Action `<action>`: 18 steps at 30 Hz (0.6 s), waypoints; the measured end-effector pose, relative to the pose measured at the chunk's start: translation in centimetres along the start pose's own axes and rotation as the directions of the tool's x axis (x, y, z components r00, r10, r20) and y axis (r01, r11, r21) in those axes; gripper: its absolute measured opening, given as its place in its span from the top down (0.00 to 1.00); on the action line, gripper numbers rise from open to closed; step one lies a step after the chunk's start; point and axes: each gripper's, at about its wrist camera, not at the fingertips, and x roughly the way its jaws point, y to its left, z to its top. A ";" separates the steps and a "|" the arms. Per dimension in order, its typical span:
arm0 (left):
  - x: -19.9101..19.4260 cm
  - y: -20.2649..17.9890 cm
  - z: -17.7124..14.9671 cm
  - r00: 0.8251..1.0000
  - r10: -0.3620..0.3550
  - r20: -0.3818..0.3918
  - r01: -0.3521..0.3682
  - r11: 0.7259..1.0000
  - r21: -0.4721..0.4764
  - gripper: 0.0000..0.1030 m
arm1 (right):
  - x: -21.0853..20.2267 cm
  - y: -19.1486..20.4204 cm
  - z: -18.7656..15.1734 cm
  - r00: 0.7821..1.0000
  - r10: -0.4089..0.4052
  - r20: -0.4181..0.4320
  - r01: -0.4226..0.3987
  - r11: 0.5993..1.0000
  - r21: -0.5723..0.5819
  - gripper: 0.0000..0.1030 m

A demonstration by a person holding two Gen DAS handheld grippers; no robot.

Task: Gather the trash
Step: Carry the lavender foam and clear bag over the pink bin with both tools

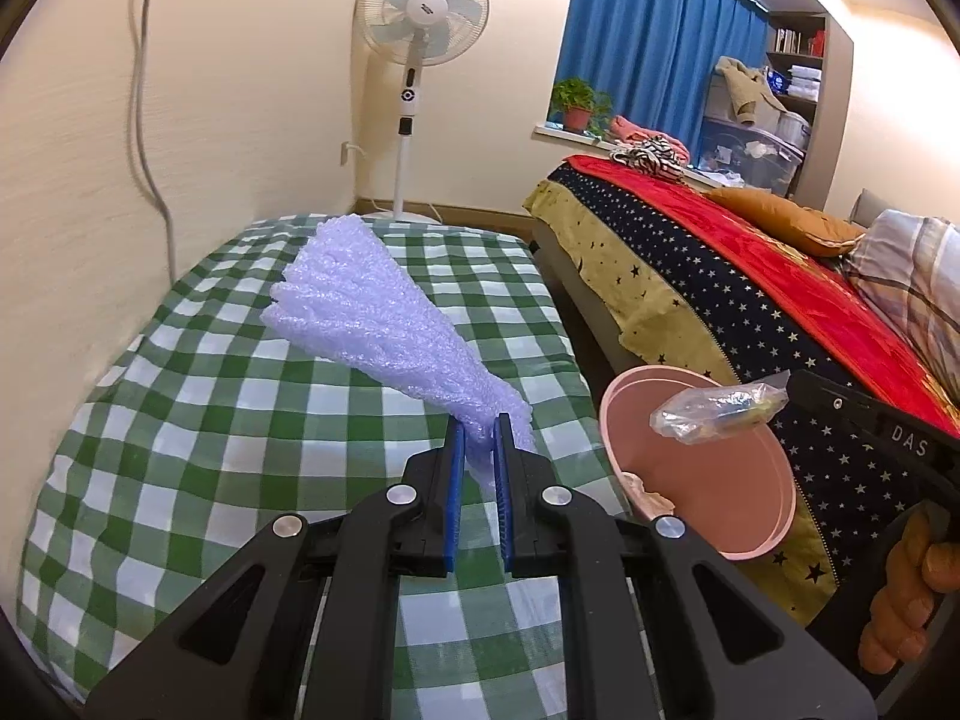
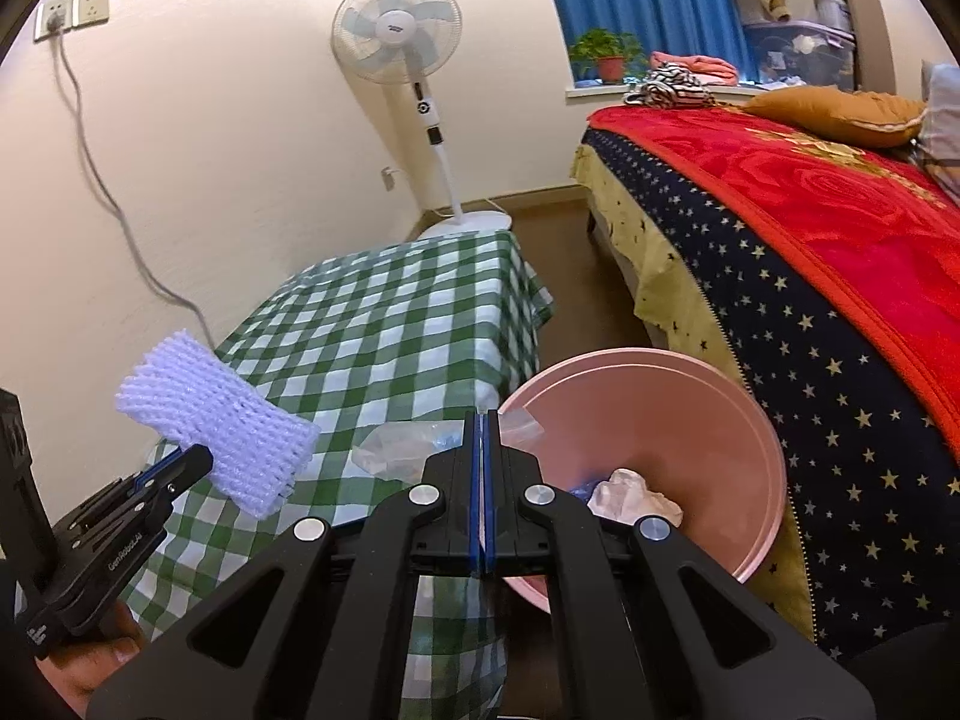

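Observation:
My left gripper (image 1: pixel 480 429) is shut on a white foam net sleeve (image 1: pixel 384 324) and holds it above the green checked table (image 1: pixel 210 420). The sleeve also shows in the right wrist view (image 2: pixel 222 426), pinched by the left gripper (image 2: pixel 192 459). My right gripper (image 2: pixel 483 420) is shut on a crumpled clear plastic wrapper (image 2: pixel 402 450), held over the near rim of the pink bin (image 2: pixel 738 420). In the left wrist view the wrapper (image 1: pixel 717 411) hangs over the bin (image 1: pixel 720 510). Crumpled white trash (image 2: pixel 633 495) lies inside the bin.
A bed with a red and starred blanket (image 2: pixel 840 276) stands right of the bin. A standing fan (image 2: pixel 414 60) is at the far wall. A cable (image 2: pixel 102 192) hangs down the left wall. A narrow floor gap separates table and bed.

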 end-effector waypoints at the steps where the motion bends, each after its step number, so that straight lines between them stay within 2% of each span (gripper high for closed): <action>1: 0.1 -0.1 0.0 1.000 -0.004 0.000 0.004 1.000 0.002 0.91 | 0.0 -0.2 0.0 1.000 -0.005 0.002 0.005 1.000 0.003 0.99; 18: 1.6 -3.4 0.4 0.997 -0.080 -0.010 0.080 0.996 0.043 0.91 | -0.8 -4.2 1.3 0.993 -0.110 0.036 0.106 0.989 0.099 0.99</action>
